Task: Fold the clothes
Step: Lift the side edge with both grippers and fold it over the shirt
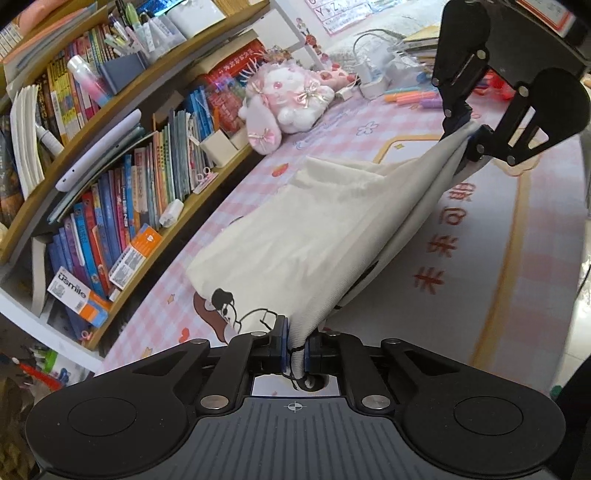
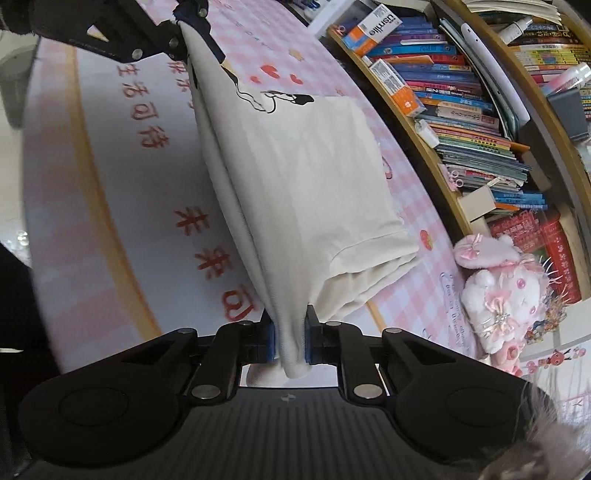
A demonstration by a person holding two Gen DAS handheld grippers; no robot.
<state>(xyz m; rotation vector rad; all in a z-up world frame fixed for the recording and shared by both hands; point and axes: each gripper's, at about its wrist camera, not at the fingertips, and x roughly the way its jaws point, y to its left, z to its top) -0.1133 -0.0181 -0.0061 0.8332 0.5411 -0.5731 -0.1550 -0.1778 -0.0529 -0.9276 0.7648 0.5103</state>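
From the left wrist, the left tongs [image 1: 294, 345] are clamped on one end of the cream garment [image 1: 295, 236]. Its lifted edge runs taut to the right tongs [image 1: 471, 127], clamped on the far end; the rest droops toward the bookshelf [image 1: 122, 155] onto the bench [image 1: 498, 240]. The fabric under the fold is hidden.

From the right wrist, the right tongs [image 2: 289, 341] pinch bunched cloth, the garment [image 2: 306, 177] stretching to the left tongs [image 2: 184, 18], partly cut off.

Left hand-held gripper [image 1: 295, 347] and right hand-held gripper [image 2: 290, 343], both clamped.
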